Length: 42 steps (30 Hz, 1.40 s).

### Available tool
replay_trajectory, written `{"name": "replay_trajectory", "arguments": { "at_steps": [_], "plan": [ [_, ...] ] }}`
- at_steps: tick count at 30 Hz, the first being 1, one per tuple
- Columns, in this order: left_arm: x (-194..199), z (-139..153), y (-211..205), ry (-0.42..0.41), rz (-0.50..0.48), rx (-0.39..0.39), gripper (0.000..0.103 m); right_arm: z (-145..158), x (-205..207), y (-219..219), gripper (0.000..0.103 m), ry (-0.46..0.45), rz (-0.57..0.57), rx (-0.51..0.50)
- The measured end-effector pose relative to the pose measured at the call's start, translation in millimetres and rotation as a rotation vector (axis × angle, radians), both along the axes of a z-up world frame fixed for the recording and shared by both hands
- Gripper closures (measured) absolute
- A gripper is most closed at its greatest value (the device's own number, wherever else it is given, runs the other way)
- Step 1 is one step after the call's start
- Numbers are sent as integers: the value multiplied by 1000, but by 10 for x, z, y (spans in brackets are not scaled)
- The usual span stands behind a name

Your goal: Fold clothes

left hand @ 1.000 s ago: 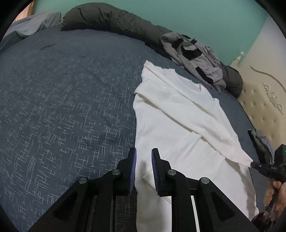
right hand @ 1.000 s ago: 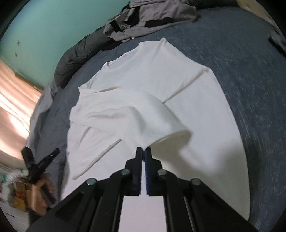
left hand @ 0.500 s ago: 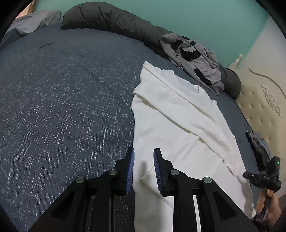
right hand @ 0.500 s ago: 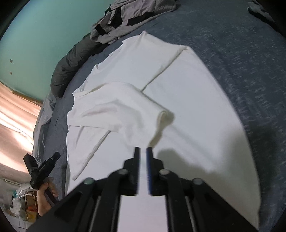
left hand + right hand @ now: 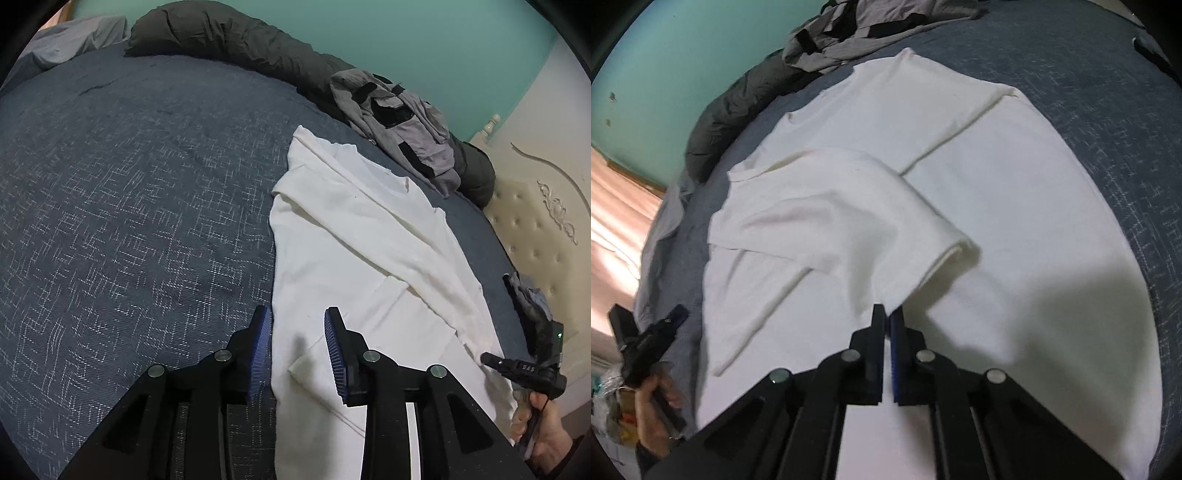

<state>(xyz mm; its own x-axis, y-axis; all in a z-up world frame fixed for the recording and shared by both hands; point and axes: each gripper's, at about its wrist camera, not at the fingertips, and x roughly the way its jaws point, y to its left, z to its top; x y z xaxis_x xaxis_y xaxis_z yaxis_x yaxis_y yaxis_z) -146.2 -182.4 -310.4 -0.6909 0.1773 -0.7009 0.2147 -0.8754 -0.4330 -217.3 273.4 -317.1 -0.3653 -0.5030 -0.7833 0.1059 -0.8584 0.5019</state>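
Between the opening left claw pads, the white shirt edge lies ungripped; the right claw is held together, empty.

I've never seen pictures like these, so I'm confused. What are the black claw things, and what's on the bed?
The black claws are two pinching tools, one in each of a person's hands, each carrying a camera. One picture looks along the left gripper, the other along the right gripper. A white shirt lies partly folded on a blue bed cover, with grey clothes piled behind. The left jaws are opening over the shirt's edge, pinching nothing. The right jaws are shut beside a folded sleeve; whether they pinch it, I cannot tell.
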Motion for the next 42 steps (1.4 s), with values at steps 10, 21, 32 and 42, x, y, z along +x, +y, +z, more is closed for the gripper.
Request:
{"name": "replay_trajectory", "arguments": {
  "at_steps": [10,21,32,42],
  "plan": [
    [17,7,-23,6,9,19,66,485,124,117,101,3,72,-80],
    [-217,53,-94,-20,12,-70,64,192,186,227,101,-38,65,-63],
    [-1167,-25,-158,-121,-109,-280,64,262,166,308,101,-19,77,-124],
    [-1296,-115,-201,-120,-184,-251,77,220,148,304,101,-29,98,-114]
  ]
}}
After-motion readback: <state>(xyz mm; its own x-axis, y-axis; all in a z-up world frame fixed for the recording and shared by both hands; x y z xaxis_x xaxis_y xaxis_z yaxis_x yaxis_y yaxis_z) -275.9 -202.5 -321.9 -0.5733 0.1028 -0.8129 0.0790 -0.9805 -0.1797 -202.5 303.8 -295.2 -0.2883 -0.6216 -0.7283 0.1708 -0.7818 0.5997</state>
